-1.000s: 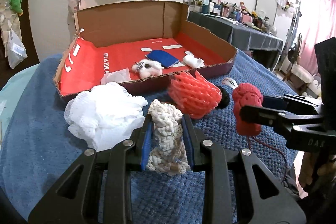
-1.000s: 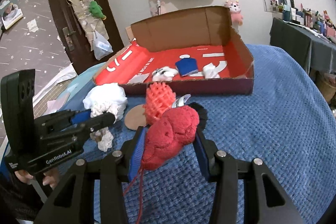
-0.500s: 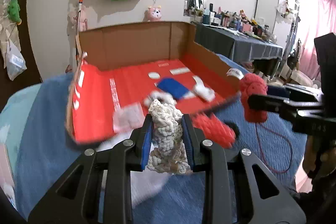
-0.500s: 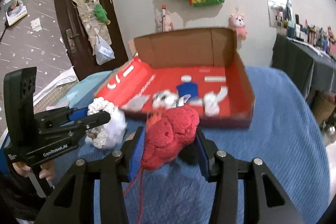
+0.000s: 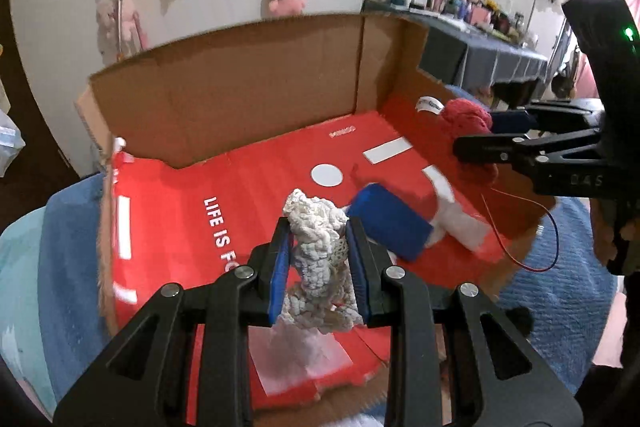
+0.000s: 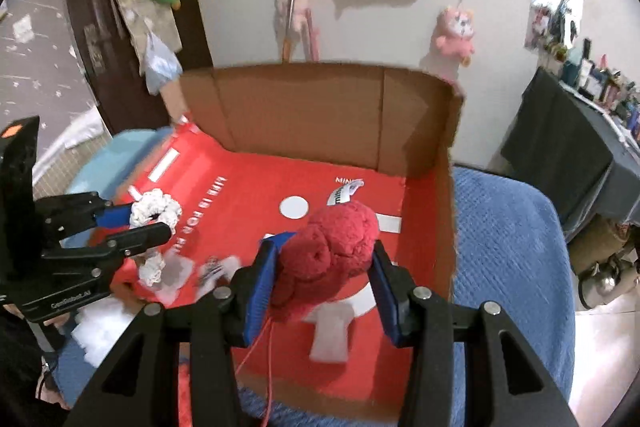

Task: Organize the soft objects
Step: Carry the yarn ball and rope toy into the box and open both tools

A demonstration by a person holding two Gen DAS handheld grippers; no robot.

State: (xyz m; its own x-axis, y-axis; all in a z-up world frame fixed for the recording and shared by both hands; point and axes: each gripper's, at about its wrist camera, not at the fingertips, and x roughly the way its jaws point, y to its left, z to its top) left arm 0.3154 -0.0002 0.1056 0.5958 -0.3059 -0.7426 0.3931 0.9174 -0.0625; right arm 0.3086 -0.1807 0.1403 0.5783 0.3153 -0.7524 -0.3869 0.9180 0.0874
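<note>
A white knitted piece hangs clamped between the blue pads of my left gripper, above the red floor of the open cardboard box. My right gripper is shut on a red knitted piece with a red thread trailing below it, over the box's right half. Each gripper shows in the other's view: the right gripper with the red knitted piece, the left gripper with the white knitted piece. A blue soft pad and a white cloth lie on the box floor.
The box sits on a blue blanket covering the bed. A white fluffy item lies outside the box at the lower left of the right wrist view. A dark-clothed table with small items stands to the right; plush toys hang on the wall.
Both grippers moved forward from the blanket to over the box, each still holding its knitted piece. The red mesh item and white fluffy item dropped out of the left wrist view.
</note>
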